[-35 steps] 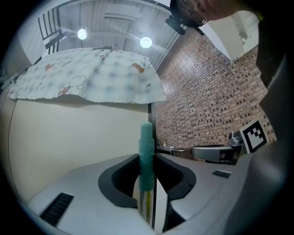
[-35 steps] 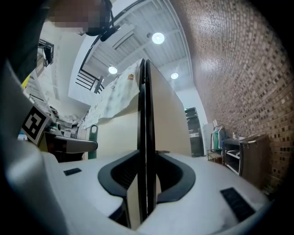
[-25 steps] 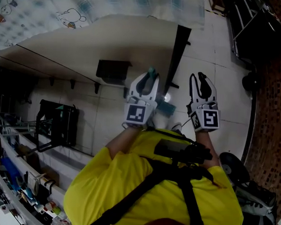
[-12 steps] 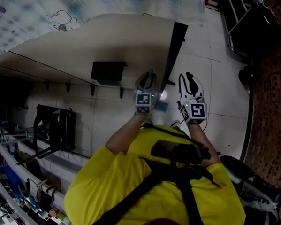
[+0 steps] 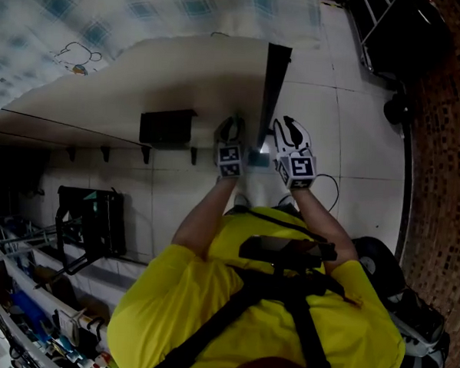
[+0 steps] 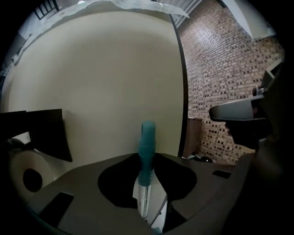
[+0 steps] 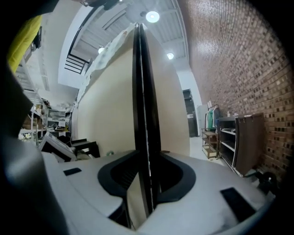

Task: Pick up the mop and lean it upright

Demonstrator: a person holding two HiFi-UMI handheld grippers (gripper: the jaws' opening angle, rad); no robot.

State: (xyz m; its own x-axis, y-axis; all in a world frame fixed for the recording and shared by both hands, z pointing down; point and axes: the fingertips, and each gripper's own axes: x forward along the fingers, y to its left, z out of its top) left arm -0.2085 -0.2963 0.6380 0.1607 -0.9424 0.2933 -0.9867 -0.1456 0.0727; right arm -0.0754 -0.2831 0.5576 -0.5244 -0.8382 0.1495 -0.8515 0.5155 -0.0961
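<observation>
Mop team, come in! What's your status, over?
Left gripper shut on mop handle, handle upright. Right gripper open, empty. Black wall edge dead ahead of it.

Cream wall (image 6: 92, 69) meets brick wall (image 6: 220, 59); white tiled floor (image 5: 364, 125) below.

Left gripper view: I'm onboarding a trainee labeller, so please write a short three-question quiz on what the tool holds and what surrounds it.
1. True or false: the left tool is empty.
2. The end cap on the mop handle is: A red, B teal, C yellow.
3. Fill in: the wall right of the cream wall is built of ___.
Key: 1 false, its jaws are shut on the mop handle. 2 B. 3 brick, as the brick wall shows.
</observation>
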